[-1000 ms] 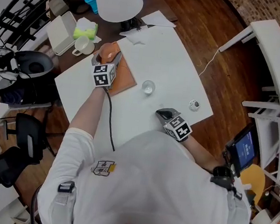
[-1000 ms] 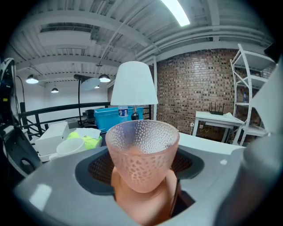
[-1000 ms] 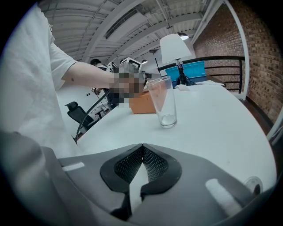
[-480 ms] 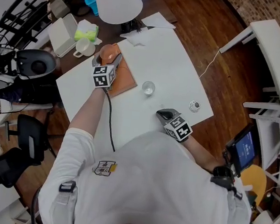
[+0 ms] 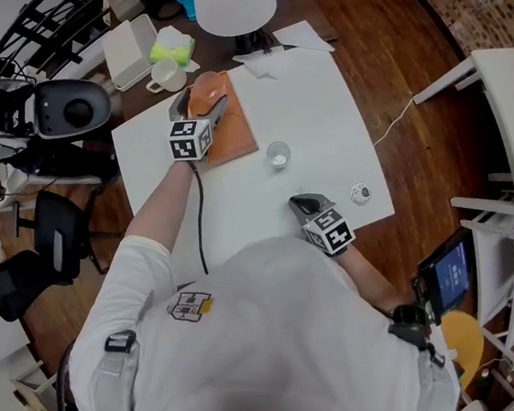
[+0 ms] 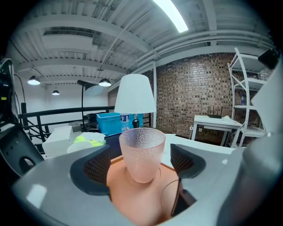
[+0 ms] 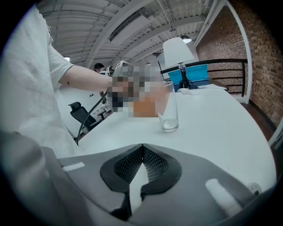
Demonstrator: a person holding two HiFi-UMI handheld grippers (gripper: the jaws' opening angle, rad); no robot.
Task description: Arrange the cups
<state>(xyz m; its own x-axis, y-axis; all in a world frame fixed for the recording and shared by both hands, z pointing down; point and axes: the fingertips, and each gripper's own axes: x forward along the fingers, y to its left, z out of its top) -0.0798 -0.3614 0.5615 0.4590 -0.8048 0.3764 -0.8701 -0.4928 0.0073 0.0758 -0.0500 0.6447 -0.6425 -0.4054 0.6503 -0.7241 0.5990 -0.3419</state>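
Jaws of the left gripper (image 6: 139, 164) have just been opening, pads clear of the pink cup (image 6: 142, 145) standing between them on the orange mat (image 5: 236, 142) near the desk's (image 5: 324, 106) far left edge; placement looks done; right gripper (image 7: 141, 165) closed, empty.

Pink dimpled cup (image 6: 141, 152) stands on orange mat (image 5: 236, 142), clear glass (image 5: 278, 155) beside.
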